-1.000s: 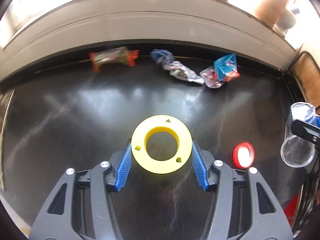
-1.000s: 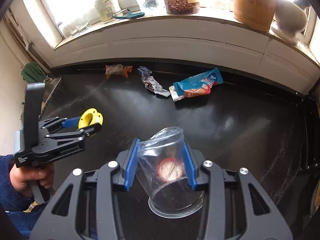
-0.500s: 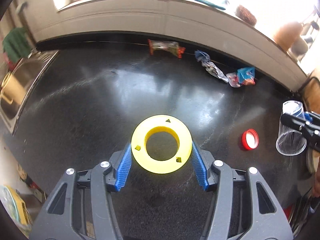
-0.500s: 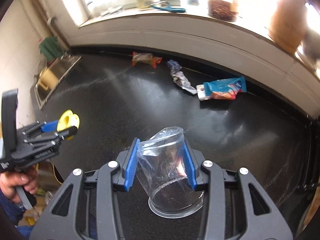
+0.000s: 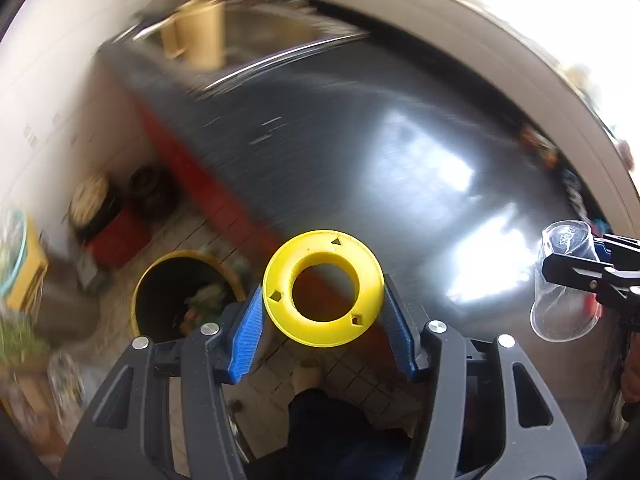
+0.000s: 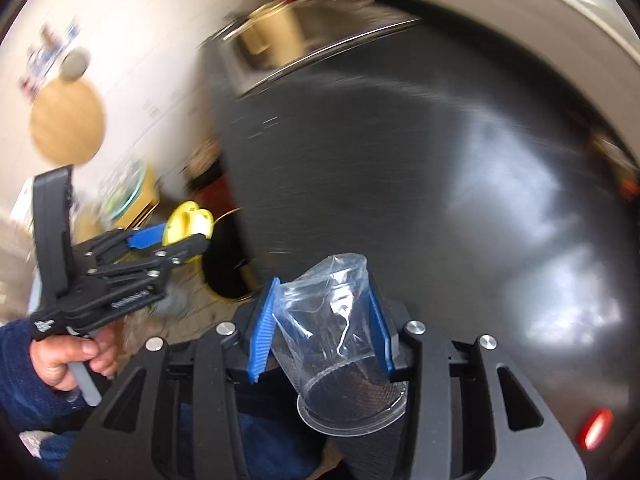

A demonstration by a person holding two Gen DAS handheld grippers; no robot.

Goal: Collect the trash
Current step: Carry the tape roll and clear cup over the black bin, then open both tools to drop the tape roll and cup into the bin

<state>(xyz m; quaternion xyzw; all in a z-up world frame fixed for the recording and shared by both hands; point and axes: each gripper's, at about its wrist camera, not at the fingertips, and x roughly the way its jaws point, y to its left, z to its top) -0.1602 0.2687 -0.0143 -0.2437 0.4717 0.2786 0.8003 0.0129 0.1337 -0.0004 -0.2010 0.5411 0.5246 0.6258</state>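
- Yellow plastic fills our left gripper (image 5: 323, 322): its blue ribbed pads pinch a flat, rigid ring (image 5: 322, 288) by its outer rim, the open centre facing the lens, a hold that looks chosen to keep the smooth disc from slipping.
- Clear, thin-walled and already creased, a disposable cup (image 6: 340, 344) sits squeezed between the pads of our right gripper (image 6: 322, 326), rim toward the camera; the soft wall buckles inward where the pads press, so we judge the grip light enough to carry it without crushing it.
- Below the ring, on a tiled floor, a round yellow-rimmed bin (image 5: 186, 294) stands open with what appears to be rubbish inside, though blur makes the contents hard to read; both pieces of trash hang near the edge of the black countertop (image 5: 380, 152), the ring closer to the bin.
- We carry one item in each hand, which looks like a single trip to the bin for both.
- On the glossy, speckled counter a red bottle cap (image 6: 596, 428) lies uncollected, and smeared colours along the far wall may be wrappers.
- Seen from the right wrist, a bare hand (image 6: 70, 358) in a dark blue fleece sleeve (image 6: 24, 380) squeezes the left gripper's trigger.
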